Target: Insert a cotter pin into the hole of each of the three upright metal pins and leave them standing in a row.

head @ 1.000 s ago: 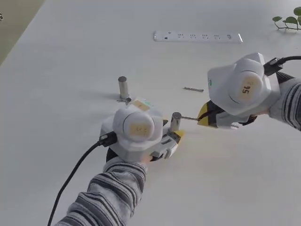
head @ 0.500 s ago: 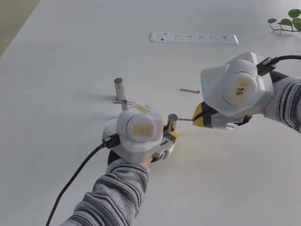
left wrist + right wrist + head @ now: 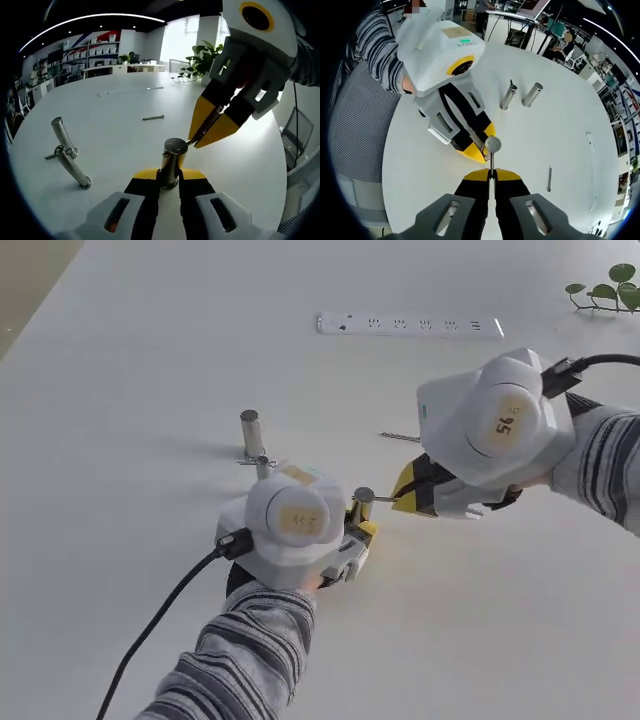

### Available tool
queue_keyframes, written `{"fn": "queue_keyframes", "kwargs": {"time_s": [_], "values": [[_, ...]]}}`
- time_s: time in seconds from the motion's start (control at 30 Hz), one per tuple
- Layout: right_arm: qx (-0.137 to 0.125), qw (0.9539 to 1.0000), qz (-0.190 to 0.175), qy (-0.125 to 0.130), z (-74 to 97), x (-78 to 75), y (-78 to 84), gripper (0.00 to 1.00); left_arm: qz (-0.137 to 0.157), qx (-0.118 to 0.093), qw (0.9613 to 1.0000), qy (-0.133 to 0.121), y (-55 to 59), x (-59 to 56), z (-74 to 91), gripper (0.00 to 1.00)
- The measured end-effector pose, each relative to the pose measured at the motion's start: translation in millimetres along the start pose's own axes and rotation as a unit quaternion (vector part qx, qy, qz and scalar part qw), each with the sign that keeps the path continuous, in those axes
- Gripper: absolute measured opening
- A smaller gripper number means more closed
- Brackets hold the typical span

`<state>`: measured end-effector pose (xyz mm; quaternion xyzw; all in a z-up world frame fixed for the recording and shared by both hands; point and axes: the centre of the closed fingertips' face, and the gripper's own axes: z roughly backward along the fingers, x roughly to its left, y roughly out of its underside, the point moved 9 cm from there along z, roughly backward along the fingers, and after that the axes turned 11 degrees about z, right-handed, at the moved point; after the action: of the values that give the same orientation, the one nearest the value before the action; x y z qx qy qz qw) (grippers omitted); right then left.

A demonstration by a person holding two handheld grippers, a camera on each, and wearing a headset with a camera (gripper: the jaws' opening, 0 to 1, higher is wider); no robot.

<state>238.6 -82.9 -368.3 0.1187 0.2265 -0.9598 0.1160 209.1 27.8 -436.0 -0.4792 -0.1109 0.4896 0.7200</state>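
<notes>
A white tabletop point(image 3: 120, 390) sits in an open office. The left tongs point(image 3: 170, 176) pinch an upright metal pin point(image 3: 172, 155) standing on it. The right tongs point(image 3: 492, 174) squeeze a cotter pin point(image 3: 491, 161), its tip at that pin's head.

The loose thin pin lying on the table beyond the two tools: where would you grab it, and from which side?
Probably from straight above, near its middle, pinching across its narrow width. The loose pin lies flat on the table, long and very thin, so a sideways approach has nothing to catch; bare tabletop surrounds it.
</notes>
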Motion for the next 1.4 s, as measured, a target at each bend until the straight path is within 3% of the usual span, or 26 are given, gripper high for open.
{"fn": "queue_keyframes", "kwargs": {"time_s": [0.47,0.57,0.73,0.9,1.03,1.4], "values": [[-0.016,0.9997,-0.014,0.014,-3.9,1.9,-4.3,0.00,0.005,-0.008,0.9999,-0.005,1.1,-0.3,-0.4,0.11],[-0.032,0.9989,-0.024,0.023,-4.0,3.3,-4.9,0.00,0.007,-0.008,0.9999,-0.008,1.2,-0.8,-0.7,0.11],[-0.046,0.9972,-0.044,0.040,2.9,2.4,-2.6,0.09,0.008,-0.008,0.9999,-0.008,1.4,-0.6,-1.0,0.11],[-0.040,0.9972,-0.052,0.036,8.0,4.9,2.8,0.07,0.006,-0.008,0.9999,-0.009,1.5,-0.9,-1.0,0.11],[-0.054,0.9952,-0.076,0.031,6.4,5.9,6.4,0.01,0.006,-0.008,0.9999,-0.011,1.6,-1.2,-1.2,0.11],[-0.054,0.9958,-0.066,0.035,0.2,3.9,0.7,0.00,0.012,-0.008,0.9998,-0.011,1.9,-1.3,-2.8,0.11]]}}
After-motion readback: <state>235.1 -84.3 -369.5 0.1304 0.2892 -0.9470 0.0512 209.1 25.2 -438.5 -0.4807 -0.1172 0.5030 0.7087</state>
